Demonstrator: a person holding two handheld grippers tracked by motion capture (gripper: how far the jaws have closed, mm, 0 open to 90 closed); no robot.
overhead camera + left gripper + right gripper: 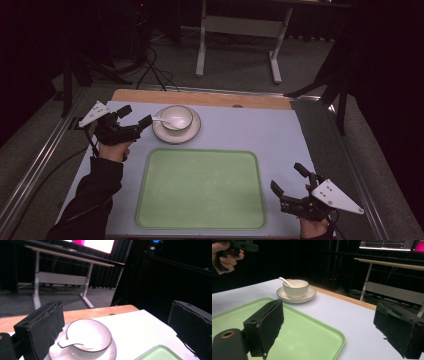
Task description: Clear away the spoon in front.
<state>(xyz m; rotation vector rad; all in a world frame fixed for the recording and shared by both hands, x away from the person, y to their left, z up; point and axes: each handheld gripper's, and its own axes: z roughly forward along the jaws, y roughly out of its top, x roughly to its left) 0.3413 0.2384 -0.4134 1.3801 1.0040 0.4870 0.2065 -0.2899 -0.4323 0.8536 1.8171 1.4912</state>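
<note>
Both wide-jawed, right gripper (291,184) flanks green tray (200,187); left gripper (134,116) faces bowl (176,117), spoon (162,120), saucer (192,132).

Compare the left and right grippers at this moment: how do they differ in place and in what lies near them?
The left gripper sits at the table's far left, right beside the saucer that carries the bowl and spoon; the right gripper sits at the near right corner, beside the green tray. The left one points at the crockery; the right one has nothing close ahead. Both are open and hold nothing.
</note>
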